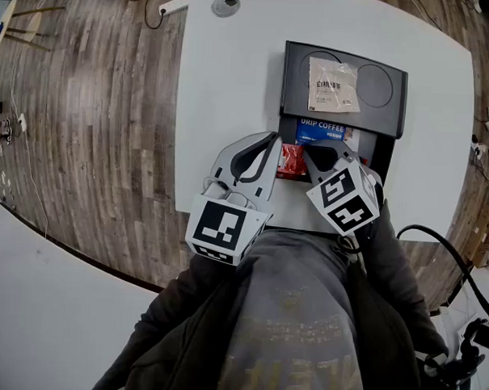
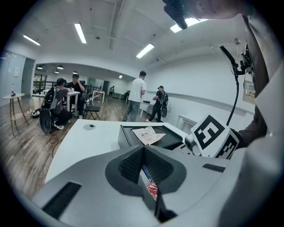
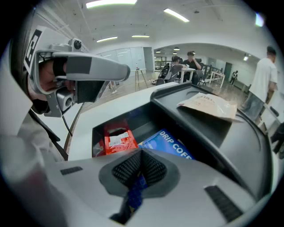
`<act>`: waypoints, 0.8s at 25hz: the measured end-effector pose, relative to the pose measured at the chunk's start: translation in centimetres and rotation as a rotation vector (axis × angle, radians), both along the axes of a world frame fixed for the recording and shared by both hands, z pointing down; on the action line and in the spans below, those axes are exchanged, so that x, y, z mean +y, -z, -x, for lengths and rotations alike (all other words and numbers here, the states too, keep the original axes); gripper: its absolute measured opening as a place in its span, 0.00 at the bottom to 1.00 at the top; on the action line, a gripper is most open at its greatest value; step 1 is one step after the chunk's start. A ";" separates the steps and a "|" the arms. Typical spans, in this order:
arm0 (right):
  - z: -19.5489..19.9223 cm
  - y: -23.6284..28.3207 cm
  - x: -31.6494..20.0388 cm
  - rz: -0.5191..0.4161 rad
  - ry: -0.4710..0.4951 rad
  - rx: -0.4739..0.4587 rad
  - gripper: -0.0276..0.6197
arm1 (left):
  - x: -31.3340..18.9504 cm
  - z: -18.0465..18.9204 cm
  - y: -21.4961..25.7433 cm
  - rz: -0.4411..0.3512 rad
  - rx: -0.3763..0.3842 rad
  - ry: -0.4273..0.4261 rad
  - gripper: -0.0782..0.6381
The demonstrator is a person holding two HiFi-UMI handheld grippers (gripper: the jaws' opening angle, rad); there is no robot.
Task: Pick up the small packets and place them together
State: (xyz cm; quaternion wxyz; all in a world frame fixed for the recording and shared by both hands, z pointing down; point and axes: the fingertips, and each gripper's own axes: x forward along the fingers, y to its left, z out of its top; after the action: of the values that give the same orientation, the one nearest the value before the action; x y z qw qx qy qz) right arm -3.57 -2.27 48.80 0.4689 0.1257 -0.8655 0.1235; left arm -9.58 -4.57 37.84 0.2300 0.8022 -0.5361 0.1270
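Clamping the jaws of the right gripper point(image 3: 141, 156) together on a thin blue edge, and judging it to be the near rim of the blue packet point(image 3: 172, 144) lettered for drip coffee. Holding the jaws of the left gripper point(image 2: 144, 150) together on nothing, with only a slit below the pads showing blue and red beyond. Hovering that left gripper over the near side of the black tray point(image 1: 295, 63), close to the red packet point(image 3: 117, 141) but apparently not touching it.

Finding the blue packet lying flat in the tray's low front compartment, with the red packet just beside it. Spotting a beige packet point(image 1: 333, 85) up on the tray's raised deck, between two round recesses, well apart from the other two. Noting the white desk point(image 1: 233, 85) carrying the tray.

Judging all three to be light, thin, pliant sachets, probably slick-faced and apt to bend or slide out of a shallow pinch. Favouring a hold on a flat sealed margin, taken deep into the pads, rather than on the filled middle. Expecting the compartment walls to crowd the approach, and so leaning toward lifting by the nearest free edge.
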 end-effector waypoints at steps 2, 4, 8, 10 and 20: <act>-0.1 0.0 0.1 -0.010 0.002 -0.010 0.05 | 0.1 0.1 -0.1 0.001 -0.003 0.002 0.10; -0.2 0.2 0.2 -0.012 -0.012 -0.030 0.05 | 0.1 0.4 0.0 -0.002 -0.004 0.006 0.10; -0.1 1.7 0.2 -0.012 -0.050 -0.075 0.05 | 0.5 0.7 0.6 -0.019 -0.003 0.004 0.10; -0.1 3.0 0.2 -0.020 -0.065 -0.100 0.05 | 0.7 0.7 0.9 -0.025 -0.001 -0.004 0.10; -0.6 9.5 -0.5 -0.183 -0.127 -0.178 0.05 | 0.8 -0.6 4.0 -0.135 0.002 -0.061 0.10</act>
State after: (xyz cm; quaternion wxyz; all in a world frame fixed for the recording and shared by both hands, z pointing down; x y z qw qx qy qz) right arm -2.93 -2.73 39.31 0.3683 0.2108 -0.9016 0.0842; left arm -8.99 -3.75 33.87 0.1721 0.8319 -0.5186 0.0966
